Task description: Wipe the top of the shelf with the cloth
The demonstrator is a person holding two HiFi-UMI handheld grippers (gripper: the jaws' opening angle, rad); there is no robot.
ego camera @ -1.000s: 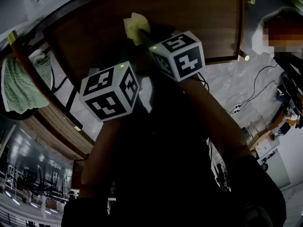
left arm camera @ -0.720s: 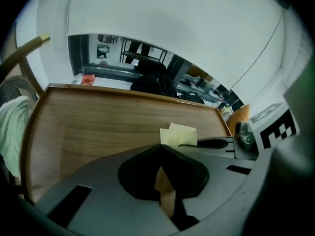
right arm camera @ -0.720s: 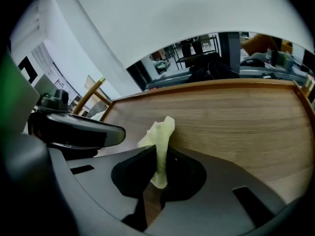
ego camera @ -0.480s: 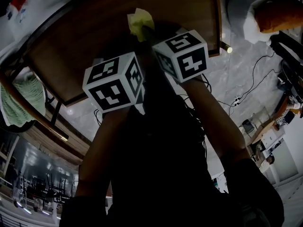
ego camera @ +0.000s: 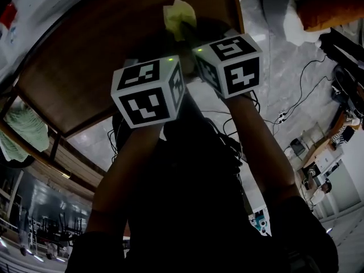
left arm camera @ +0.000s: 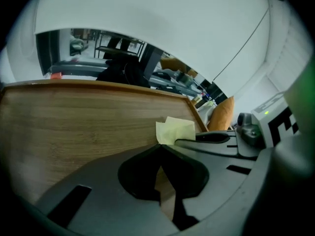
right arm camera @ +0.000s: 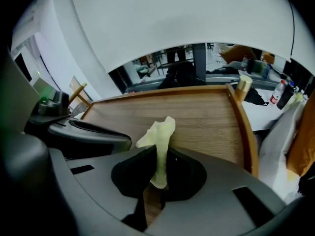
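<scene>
A pale yellow cloth [ego camera: 178,16] rests on the brown wooden shelf top [ego camera: 96,56], close to its right edge. My right gripper [right arm camera: 158,149] is shut on the cloth [right arm camera: 158,134], which sticks up and forward out of the jaws. In the head view its marker cube [ego camera: 230,64] sits just behind the cloth. My left gripper [left arm camera: 160,147] hovers just to the left, jaws shut with nothing in them, above the shelf top [left arm camera: 74,122]. From the left gripper view the cloth [left arm camera: 174,131] lies just ahead of the right gripper's jaw tips.
The shelf top has a raised wooden rim [right arm camera: 244,127] with a brass knob [right arm camera: 243,85] at the far right corner. A green towel [ego camera: 23,131] hangs low on the left. An orange cushion [ego camera: 330,7] and cables [ego camera: 296,95] on the marble floor lie to the right.
Both grippers have moved together to the right across the shelf top, dragging the cloth closer to the right edge. Their grips have not changed.
</scene>
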